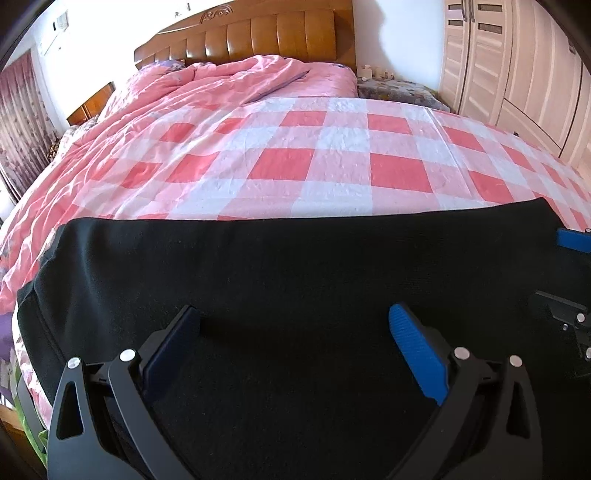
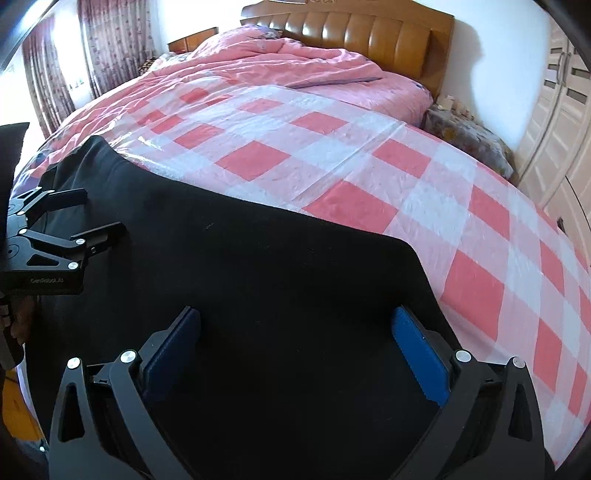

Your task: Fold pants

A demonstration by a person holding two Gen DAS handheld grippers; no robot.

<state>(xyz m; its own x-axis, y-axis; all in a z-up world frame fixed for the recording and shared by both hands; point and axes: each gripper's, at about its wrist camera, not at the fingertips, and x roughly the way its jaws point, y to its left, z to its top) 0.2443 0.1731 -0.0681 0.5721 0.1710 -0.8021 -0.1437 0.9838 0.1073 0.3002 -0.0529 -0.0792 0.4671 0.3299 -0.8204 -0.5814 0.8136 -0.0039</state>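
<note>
**Operator:** Two grippers in my feeds, both over the black, soft knit pants [image 1: 295, 288]. The pants fill the lower half of each frame, lying flat as a wide dark band across the pink-and-white checked plastic sheet [image 1: 332, 162] that covers the bed.

**Colleague:** How do the jaws stand?

**Operator:** On my left gripper [image 1: 295, 347] they are spread wide, with only black cloth between the blue ribbed pads [image 1: 417, 354]; nothing is pinched. My right gripper [image 2: 295, 350] is the same, jaws wide apart over the cloth, holding nothing. I cannot tell whether the fingertips touch the fabric or sit just above it.

**Colleague:** Do they see each other?

**Operator:** Yes. The left gripper shows at the left edge of the right wrist view, its black fingers apart over the pants. A blue pad of the right one peeks in at the right edge of the left wrist view.

**Colleague:** And the rest of the room?

**Operator:** A rumpled pink quilt [image 2: 295, 62] lies in the upper middle, against a padded brown leather headboard [image 2: 369, 33]. A pale wooden wardrobe [image 1: 517, 74] stands at the upper right, patterned curtains [image 2: 96, 44] at the upper left of the right wrist view.
</note>
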